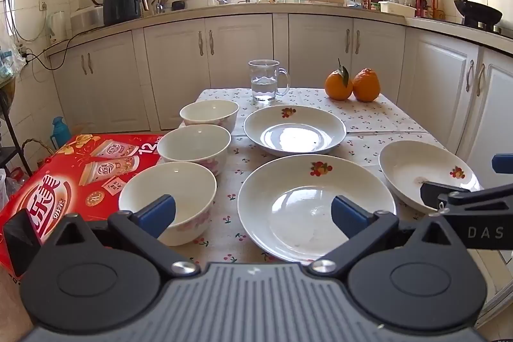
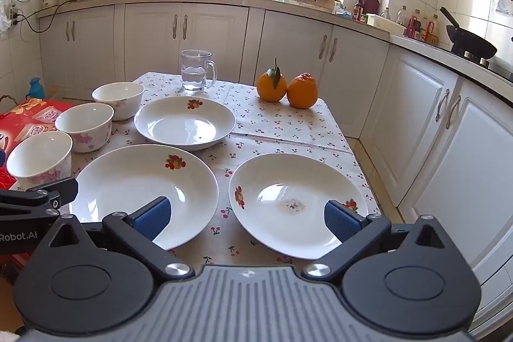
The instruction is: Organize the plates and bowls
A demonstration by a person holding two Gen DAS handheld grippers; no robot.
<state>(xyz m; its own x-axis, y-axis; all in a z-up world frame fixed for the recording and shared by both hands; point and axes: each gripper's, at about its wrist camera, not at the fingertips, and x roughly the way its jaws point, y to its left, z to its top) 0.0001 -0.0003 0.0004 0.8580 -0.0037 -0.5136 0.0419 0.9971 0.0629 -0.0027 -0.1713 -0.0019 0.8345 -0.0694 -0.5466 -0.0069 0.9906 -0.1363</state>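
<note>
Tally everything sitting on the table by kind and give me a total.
Plates: 3
Bowls: 3
Oranges: 2
Glass mug of water: 1
Total: 9

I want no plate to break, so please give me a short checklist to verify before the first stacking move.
1. Left gripper open, holding nothing: ok.
2. Right gripper open, holding nothing: ok.
3. Three plates all apart, none overlapping: ok.
4. Right plate clean: not ok, a small stain sits at its centre.
5. Three bowls upright and empty: ok.
6. Glass mug and oranges away from the plates: ok.
</note>
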